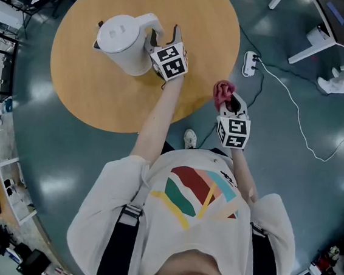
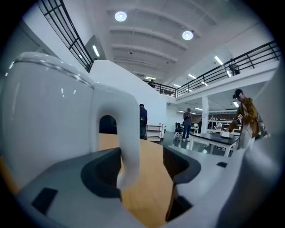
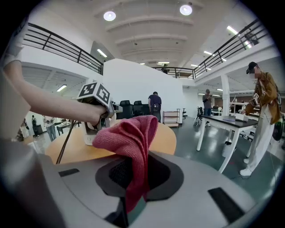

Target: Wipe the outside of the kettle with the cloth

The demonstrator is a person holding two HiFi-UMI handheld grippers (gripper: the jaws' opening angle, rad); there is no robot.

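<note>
Prep step: L tongs [image 1: 163,38] loose astride kettle [image 1: 126,42] handle [image 2: 128,133], R tongs [image 1: 229,104] clenched on cloth [image 1: 223,91] off worktop's [image 1: 202,21] near edge; next prob. clamp handle, bring cloth over.

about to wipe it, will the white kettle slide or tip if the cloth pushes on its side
Probably slides rather than tips: the kettle looks like smooth plastic with a broad body on the wooden table. The left gripper straddles its handle without clamping yet, so it likely isn't steadied.
</note>
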